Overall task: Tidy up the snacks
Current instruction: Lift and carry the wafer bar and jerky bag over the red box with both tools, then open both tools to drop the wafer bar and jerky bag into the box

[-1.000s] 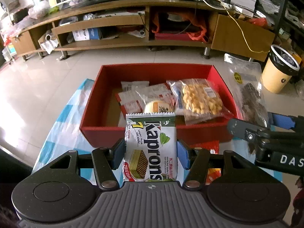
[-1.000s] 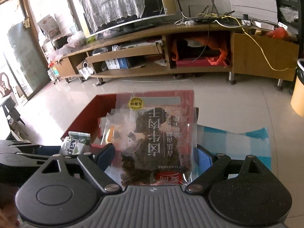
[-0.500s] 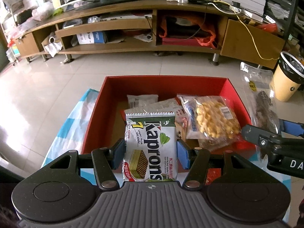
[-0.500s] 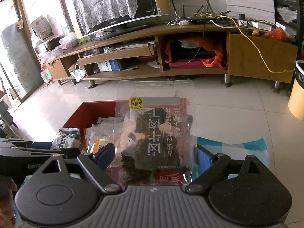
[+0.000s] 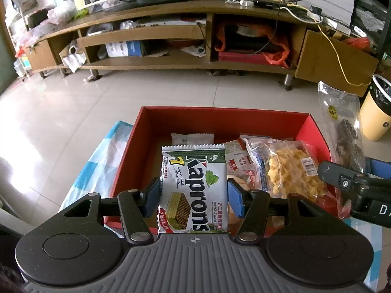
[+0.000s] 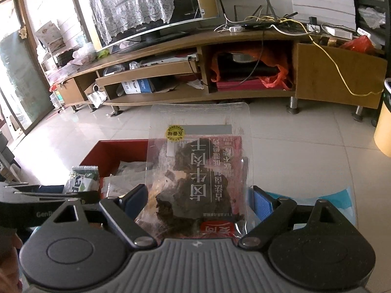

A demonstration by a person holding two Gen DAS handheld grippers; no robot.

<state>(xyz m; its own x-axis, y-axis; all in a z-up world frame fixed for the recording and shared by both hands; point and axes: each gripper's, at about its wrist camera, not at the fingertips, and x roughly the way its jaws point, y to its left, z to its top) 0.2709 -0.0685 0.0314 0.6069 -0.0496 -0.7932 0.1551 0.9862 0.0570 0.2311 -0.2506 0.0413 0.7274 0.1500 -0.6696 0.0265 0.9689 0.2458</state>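
Observation:
My left gripper (image 5: 193, 198) is shut on a green and white Kaprons wafer pack (image 5: 193, 188), held over the near wall of the red box (image 5: 146, 131). The box holds several snack packs, among them a clear bag of yellow puffs (image 5: 292, 173). My right gripper (image 6: 199, 201) is shut on a clear bag of dark dried meat (image 6: 198, 171), held upright over the box's right side (image 6: 110, 150). That bag (image 5: 344, 131) and the right gripper's arm (image 5: 354, 185) show at the right of the left wrist view. The wafer pack (image 6: 83, 179) shows at the left of the right wrist view.
The box sits on a blue and white checked cloth (image 5: 102, 158). Beyond is tiled floor (image 5: 73, 112) and a long wooden TV stand (image 5: 171, 34). A yellow bin (image 5: 376, 112) stands at the right.
Both grippers have moved forward with their packs and now hang over the red box. The box has come closer and lower in both views.

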